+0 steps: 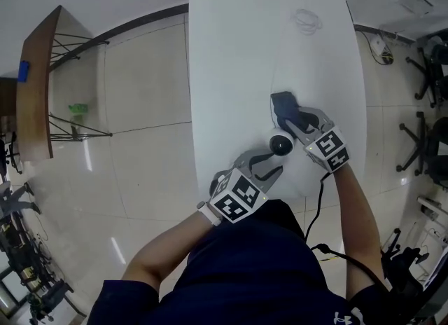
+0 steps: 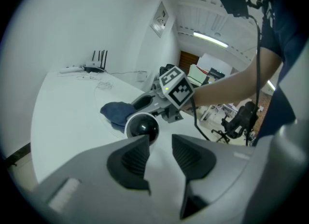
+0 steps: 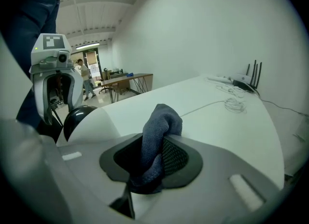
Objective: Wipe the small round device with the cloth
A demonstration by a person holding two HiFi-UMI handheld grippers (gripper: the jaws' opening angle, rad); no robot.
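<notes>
Head view: tiled floor (image 1: 140, 148) fills the frame, with a long white table (image 1: 231, 64) running away from the person (image 1: 238, 274), who stands at its near end in a dark shirt. A wooden side table (image 1: 35, 92) on a wire frame stands well off to the left.

Left gripper (image 1: 271, 164): reaches in from the near left and points at the small round device (image 1: 282, 144). In the left gripper view the jaws stand apart with a clear gap and nothing between the pads. The device, a glossy black dome in a white shell, sits on the table just past the tip of one jaw. Contact with that tip cannot be judged.

Right gripper (image 1: 290, 117): comes in from the near right, angled down, its body passing just beside the device. In the right gripper view the jaws are closed on the cloth (image 3: 161, 119). A dark blue-grey fold is pinched between the pads and bunches up above them, with a tail hanging below.

Cloth, head view: a dark lump on the table just beyond the device, on the side away from the person. In the left gripper view it lies directly behind the device. Whether the two touch is not resolvable.

Device position: on the white table near its near end, between the two grippers.

Far end of table: a coiled white cable (image 1: 306, 20) and a black router (image 2: 96, 63) with upright antennas.
</notes>
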